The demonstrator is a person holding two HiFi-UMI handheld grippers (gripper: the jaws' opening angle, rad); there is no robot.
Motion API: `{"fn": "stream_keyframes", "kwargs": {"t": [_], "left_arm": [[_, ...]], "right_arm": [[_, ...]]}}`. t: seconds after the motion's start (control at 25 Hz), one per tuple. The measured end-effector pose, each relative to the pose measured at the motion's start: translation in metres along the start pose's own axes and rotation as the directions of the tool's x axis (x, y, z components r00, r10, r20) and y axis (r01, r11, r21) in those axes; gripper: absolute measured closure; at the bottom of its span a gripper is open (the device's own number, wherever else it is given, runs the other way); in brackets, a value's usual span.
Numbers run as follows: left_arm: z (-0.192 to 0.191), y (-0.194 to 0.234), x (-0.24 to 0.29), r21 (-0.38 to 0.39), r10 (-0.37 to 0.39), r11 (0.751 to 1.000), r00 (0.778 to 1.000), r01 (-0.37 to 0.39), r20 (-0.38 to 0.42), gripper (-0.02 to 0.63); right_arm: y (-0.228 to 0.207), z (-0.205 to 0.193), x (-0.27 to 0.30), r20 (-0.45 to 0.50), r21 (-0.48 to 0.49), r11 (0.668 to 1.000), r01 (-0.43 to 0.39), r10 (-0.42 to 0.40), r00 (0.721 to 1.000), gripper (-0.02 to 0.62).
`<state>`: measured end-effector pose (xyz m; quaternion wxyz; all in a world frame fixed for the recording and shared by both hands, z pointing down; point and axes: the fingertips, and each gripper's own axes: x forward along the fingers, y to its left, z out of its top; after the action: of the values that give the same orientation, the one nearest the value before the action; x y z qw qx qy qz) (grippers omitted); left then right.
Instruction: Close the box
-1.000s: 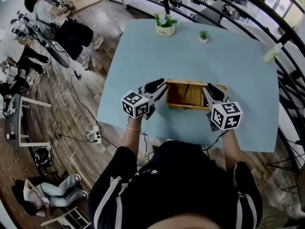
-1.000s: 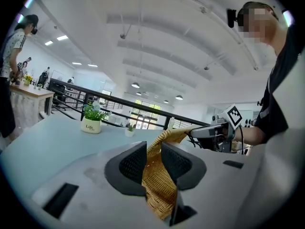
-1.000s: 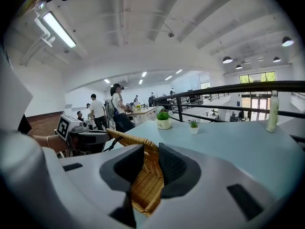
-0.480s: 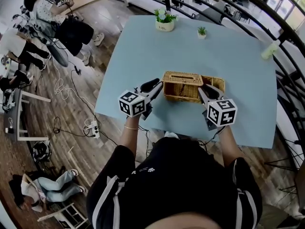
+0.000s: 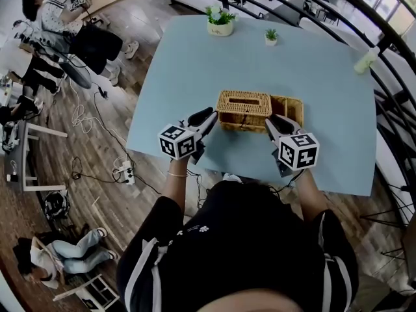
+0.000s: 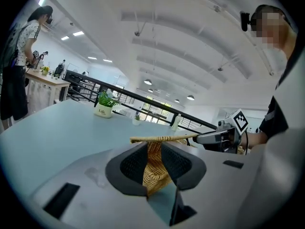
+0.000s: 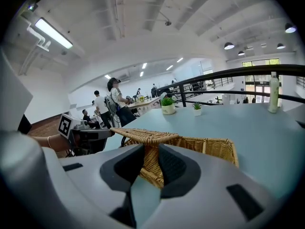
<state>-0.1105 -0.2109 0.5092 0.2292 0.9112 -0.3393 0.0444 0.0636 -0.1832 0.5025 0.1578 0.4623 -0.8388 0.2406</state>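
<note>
We're over the pale blue table (image 5: 195, 64), and both tools are busy with the basket. The left gripper (image 5: 209, 114) has its jaws drawn in to a narrow gap, pinching the woven side of the tan wicker lid (image 5: 244, 101) at its left end. In the left gripper view (image 6: 153, 149) the weave fills the space between the pads, with the lid's top edge (image 6: 164, 138) running nearly level just above them. Across from it, the right gripper (image 5: 273, 121) is clamped the same way on the lid's right end; its own view (image 7: 151, 151) shows wicker squeezed between the jaws. So we have the lid (image 7: 147, 135) carried flat between the two tools. It sits over the left part of the rectangular wicker box (image 5: 290, 106), whose right part shows open beside it (image 7: 214, 147). The box lies on the near half of the table. At the far edge stand a white pot with a green plant (image 5: 220, 23) and a smaller potted plant (image 5: 270, 38).
</note>
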Motion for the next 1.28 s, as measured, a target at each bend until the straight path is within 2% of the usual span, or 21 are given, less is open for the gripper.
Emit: {"fn": "stream_keyframes", "kwargs": {"t": [0.48, 1.28], "left_arm": [[-0.018, 0.000, -0.004, -0.050, 0.030, 0.998, 1.000, -0.030, -0.009, 0.531], [-0.040, 0.001, -0.004, -0.089, 0.061, 0.994, 0.997, -0.065, -0.047, 0.531]], "right_arm": [[0.001, -0.019, 0.001, -0.042, 0.025, 1.000, -0.010, 0.012, 0.999, 0.502], [0.001, -0.041, 0.001, -0.092, 0.034, 0.999, -0.005, 0.008, 0.996, 0.502]]}}
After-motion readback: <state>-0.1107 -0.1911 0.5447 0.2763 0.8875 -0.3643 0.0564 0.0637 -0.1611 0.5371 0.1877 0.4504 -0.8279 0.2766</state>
